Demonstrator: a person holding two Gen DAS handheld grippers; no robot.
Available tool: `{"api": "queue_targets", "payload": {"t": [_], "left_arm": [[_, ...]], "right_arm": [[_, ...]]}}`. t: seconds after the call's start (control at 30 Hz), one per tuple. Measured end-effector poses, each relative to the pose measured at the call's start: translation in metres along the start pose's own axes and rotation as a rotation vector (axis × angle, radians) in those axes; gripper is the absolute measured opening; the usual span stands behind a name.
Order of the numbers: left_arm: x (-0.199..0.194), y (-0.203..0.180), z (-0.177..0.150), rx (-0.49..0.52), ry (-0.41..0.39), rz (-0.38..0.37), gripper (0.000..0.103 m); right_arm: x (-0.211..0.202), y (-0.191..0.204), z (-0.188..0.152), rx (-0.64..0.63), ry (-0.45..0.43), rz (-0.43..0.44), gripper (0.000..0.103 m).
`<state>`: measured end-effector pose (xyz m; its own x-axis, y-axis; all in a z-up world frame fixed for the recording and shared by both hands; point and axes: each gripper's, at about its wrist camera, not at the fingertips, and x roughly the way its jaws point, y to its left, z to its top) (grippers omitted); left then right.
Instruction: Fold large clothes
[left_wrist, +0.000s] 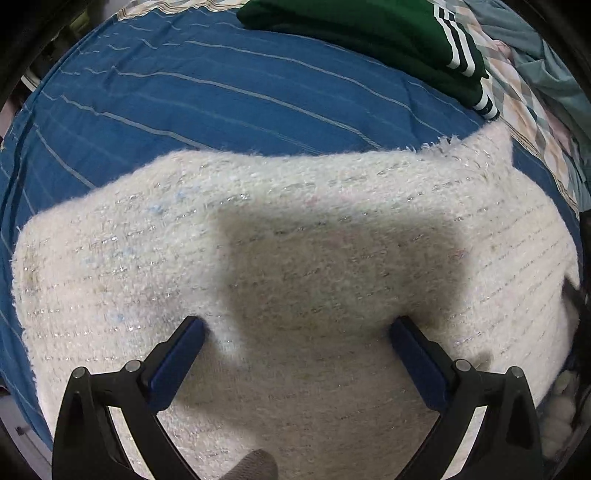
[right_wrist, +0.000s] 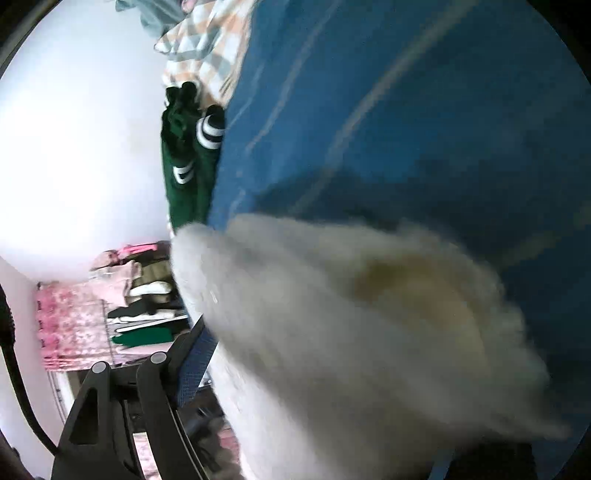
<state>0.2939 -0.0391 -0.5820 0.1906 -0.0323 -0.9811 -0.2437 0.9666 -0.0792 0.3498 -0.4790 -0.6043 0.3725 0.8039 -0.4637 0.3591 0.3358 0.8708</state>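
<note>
A fluffy cream knitted garment (left_wrist: 295, 251) with silver threads lies spread on the blue striped bed sheet (left_wrist: 184, 92). My left gripper (left_wrist: 297, 328) is open, its blue-padded fingers wide apart just above the cloth, holding nothing. In the right wrist view the same cream garment (right_wrist: 332, 332) is blurred and bunched close to the camera. It covers the right finger of my right gripper. Only the left finger (right_wrist: 192, 365) shows, beside the cloth. The view is rolled sideways, with the bed sheet (right_wrist: 406, 110) at the right.
A folded dark green garment with white stripes (left_wrist: 369, 33) lies at the far edge of the bed, next to a checked blanket (left_wrist: 524, 110). In the right wrist view, stacked clothes (right_wrist: 140, 302) and a white wall (right_wrist: 74, 129) lie beyond the bed.
</note>
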Motion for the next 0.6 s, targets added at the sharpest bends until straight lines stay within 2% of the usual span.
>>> {"api": "queue_targets", "payload": {"t": [0.07,0.1,0.2,0.3,0.37,0.47,0.6], "left_arm": [[0.000,0.002,0.001,0.008,-0.002,-0.003,0.103],[0.005,0.003,0.005,0.013,-0.005,0.002,0.103],[0.010,-0.005,0.022,0.041,-0.013,0.013,0.103],[0.015,-0.025,0.042,0.087,-0.033,0.003,0.103],[0.019,-0.043,0.055,0.130,-0.040,-0.034,0.103],[0.030,-0.091,0.074,0.234,-0.055,-0.141,0.103],[0.043,-0.132,0.094,0.271,-0.045,-0.290,0.103]], "right_arm": [[0.005,0.006,0.000,-0.005,0.017,0.053,0.067],[0.010,0.011,-0.001,-0.018,0.020,0.065,0.043],[-0.001,0.027,-0.006,-0.025,-0.037,0.075,0.031],[-0.031,0.062,-0.017,-0.076,-0.106,0.066,0.029],[-0.047,0.087,-0.020,-0.127,-0.149,0.050,0.029],[-0.077,0.123,-0.015,-0.210,-0.229,-0.009,0.029],[-0.103,0.168,-0.010,-0.359,-0.288,-0.140,0.029]]}}
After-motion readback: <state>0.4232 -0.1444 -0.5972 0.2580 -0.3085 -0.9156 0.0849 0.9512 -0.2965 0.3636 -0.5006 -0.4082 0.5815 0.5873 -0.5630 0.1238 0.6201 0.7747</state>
